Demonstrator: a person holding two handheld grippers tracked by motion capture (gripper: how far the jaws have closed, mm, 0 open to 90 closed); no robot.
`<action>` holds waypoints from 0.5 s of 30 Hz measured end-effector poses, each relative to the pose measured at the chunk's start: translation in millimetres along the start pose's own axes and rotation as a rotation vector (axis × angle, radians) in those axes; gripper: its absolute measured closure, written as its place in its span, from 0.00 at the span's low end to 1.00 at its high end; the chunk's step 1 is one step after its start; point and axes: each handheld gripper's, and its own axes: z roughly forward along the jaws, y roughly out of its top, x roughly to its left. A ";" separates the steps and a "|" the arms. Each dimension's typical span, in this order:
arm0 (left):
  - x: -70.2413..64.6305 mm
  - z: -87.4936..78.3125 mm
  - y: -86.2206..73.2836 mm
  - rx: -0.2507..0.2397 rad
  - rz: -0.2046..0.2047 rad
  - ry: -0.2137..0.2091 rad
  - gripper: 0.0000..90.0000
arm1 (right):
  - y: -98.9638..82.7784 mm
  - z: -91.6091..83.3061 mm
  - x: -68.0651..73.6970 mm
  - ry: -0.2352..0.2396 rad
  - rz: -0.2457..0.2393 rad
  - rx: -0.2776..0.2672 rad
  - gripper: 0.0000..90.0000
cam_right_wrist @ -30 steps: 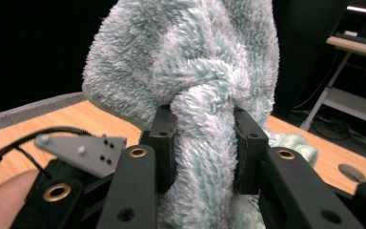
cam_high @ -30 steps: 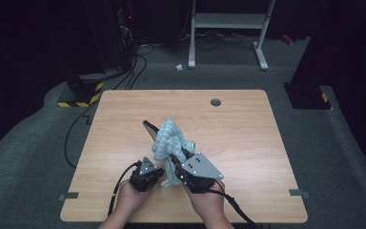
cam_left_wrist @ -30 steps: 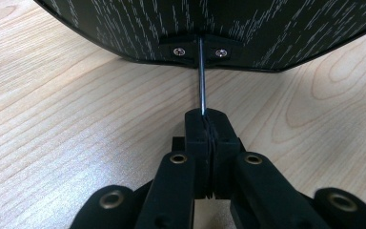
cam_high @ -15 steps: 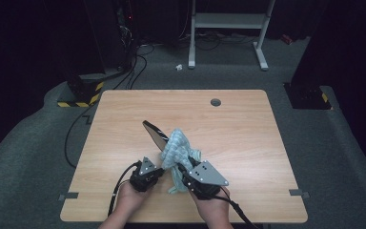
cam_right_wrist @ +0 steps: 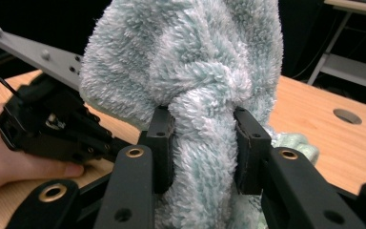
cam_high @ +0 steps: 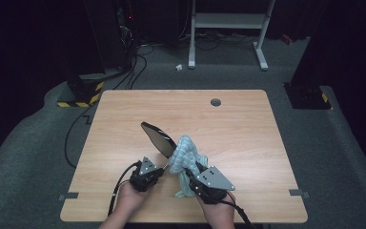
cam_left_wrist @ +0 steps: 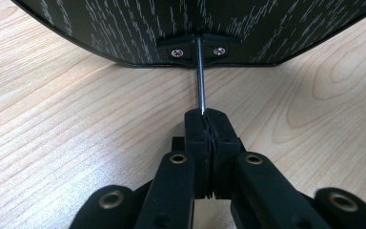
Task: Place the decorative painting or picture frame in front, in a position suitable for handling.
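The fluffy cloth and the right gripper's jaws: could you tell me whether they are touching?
Touching. In the right gripper view, the right gripper has both jaws pressed into a bunched fold of the fluffy cloth, with no gap on either side.

pale teal cloth (cam_high: 187, 155) (fluffy); black streaked mirror (cam_high: 157, 138).

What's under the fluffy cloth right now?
The light blue fluffy cloth bunches over the near end of the dark mirror and bare wooden table. The surface beneath it is covered.
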 end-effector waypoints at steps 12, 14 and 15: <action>0.3 -0.1 0.0 -0.001 0.002 0.006 0.98 | -20.0 -0.1 -6.7 0.003 0.026 0.043 0.73; 0.5 -0.1 0.0 -0.001 0.002 0.005 0.98 | -23.4 0.6 -7.9 0.005 0.034 0.054 0.73; 0.5 -0.1 0.0 -0.001 0.001 0.005 0.98 | -24.8 0.8 -8.5 0.005 0.034 0.060 0.73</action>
